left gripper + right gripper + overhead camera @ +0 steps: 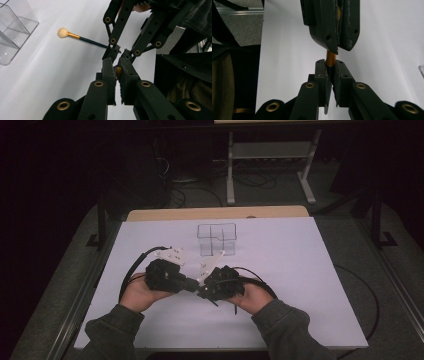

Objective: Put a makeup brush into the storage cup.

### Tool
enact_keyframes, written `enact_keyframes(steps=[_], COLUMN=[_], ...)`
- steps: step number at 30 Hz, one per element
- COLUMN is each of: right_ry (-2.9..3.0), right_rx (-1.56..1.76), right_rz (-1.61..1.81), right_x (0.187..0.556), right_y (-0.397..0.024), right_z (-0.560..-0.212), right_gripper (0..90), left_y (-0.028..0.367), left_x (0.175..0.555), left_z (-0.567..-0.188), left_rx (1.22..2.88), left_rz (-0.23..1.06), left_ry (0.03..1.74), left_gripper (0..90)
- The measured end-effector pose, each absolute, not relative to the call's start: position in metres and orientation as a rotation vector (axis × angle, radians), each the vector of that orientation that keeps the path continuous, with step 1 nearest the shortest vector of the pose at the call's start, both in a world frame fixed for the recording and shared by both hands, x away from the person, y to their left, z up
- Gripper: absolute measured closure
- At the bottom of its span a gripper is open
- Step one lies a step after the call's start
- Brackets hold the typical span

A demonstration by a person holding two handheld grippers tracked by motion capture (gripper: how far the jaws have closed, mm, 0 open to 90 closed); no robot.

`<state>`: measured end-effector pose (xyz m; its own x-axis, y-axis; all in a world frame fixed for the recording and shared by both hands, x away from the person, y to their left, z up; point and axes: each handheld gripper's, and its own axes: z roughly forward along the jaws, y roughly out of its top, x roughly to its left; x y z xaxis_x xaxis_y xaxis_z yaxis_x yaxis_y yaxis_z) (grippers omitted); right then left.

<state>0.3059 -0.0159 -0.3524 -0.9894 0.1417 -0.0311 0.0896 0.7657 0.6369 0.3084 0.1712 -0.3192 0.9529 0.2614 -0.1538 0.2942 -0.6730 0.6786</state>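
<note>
Over the front middle of the white table (pixel 300 270), my left gripper (pixel 192 286) and right gripper (pixel 200 293) meet tip to tip. In the right gripper view a short gold cylinder (pixel 331 58) runs from my right gripper (pixel 331 65) up into my left gripper (pixel 337 48); both are shut on it. The left gripper view shows a bit of that gold (pixel 118 70) between the left gripper (pixel 117 65) jaws, with the right gripper (pixel 120 51) just beyond. A makeup brush (pixel 75 36) with a cream tuft and dark handle shows past them; its handle end is hidden behind the right jaws.
A clear plastic organiser with dividers (pixel 216 239) stands upright at the middle back of the table, also seen in the left gripper view (pixel 12 30). Cables loop from both grippers across the table. A wooden edge (pixel 215 213) and a metal stand (pixel 270 165) lie behind.
</note>
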Motion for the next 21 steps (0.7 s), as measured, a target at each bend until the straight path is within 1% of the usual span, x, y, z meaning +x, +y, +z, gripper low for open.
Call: enact_keyframes(steps=[5,6,7,8,12,13,21], right_ry=[2.879,2.882,2.882,2.888,2.893,2.898,2.901], right_rx=[0.175,0.174,0.174,0.175,0.191,0.201,0.288], right_rz=[1.043,1.058,1.058,1.065,1.08,1.096,1.131], right_x=[0.306,0.308,0.308,0.31,0.312,0.314,0.325], right_y=[-0.017,-0.018,-0.018,-0.019,-0.022,-0.025,-0.036], right_z=[-0.352,-0.352,-0.352,-0.353,-0.354,-0.354,-0.357], right_gripper=[82.5,82.6,82.6,82.6,82.6,82.6,82.6], left_y=[0.172,0.173,0.173,0.174,0.18,0.181,0.198], left_x=[0.308,0.309,0.309,0.309,0.309,0.309,0.303], left_z=[-0.32,-0.32,-0.321,-0.322,-0.322,-0.322,-0.327], left_rx=[2.322,2.324,2.32,2.324,2.302,2.297,2.254], left_rz=[-0.057,-0.047,-0.048,-0.044,-0.025,-0.022,0.022], left_ry=[0.393,0.393,0.398,0.4,0.418,0.425,0.46], left_gripper=[82.5,78.3,78.3,73.6,70.3,67.4,64.2])
